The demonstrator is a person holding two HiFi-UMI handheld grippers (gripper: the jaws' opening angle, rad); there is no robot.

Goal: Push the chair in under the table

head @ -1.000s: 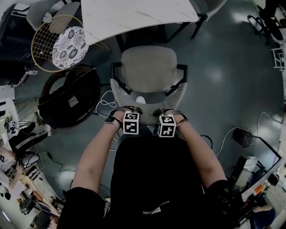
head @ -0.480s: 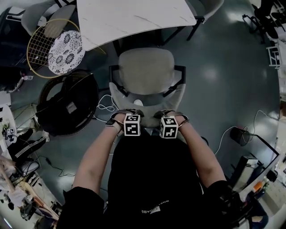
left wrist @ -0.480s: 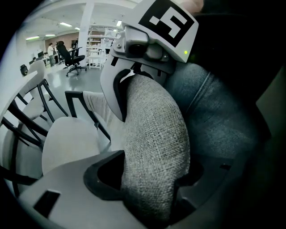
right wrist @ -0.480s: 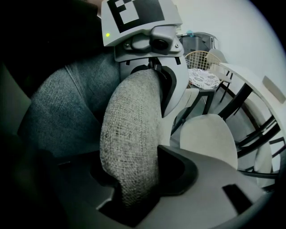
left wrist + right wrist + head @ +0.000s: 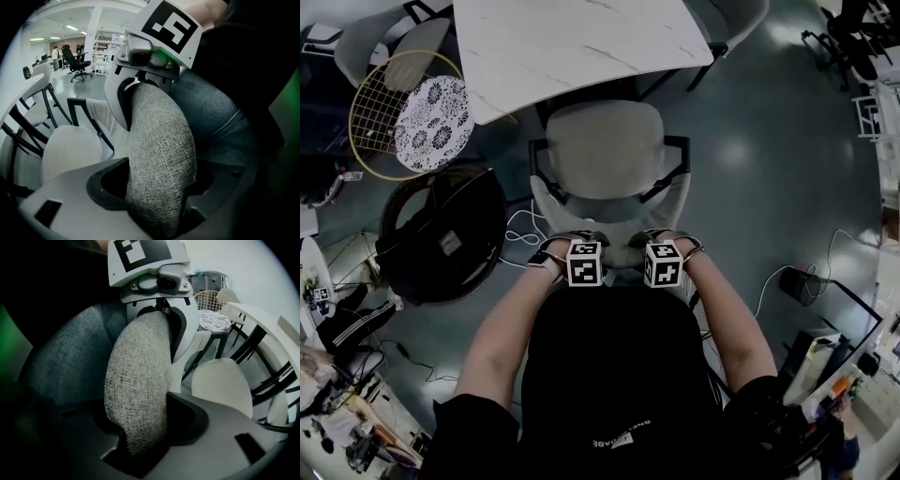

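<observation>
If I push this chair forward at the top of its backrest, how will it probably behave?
The backrest is thick woven fabric, so it probably gives a little and is not slippery. The chair is wide with armrests, so it looks fairly stable, though a high push may tilt it. Its base is hidden, so I cannot tell whether it will roll or scrape.
</observation>
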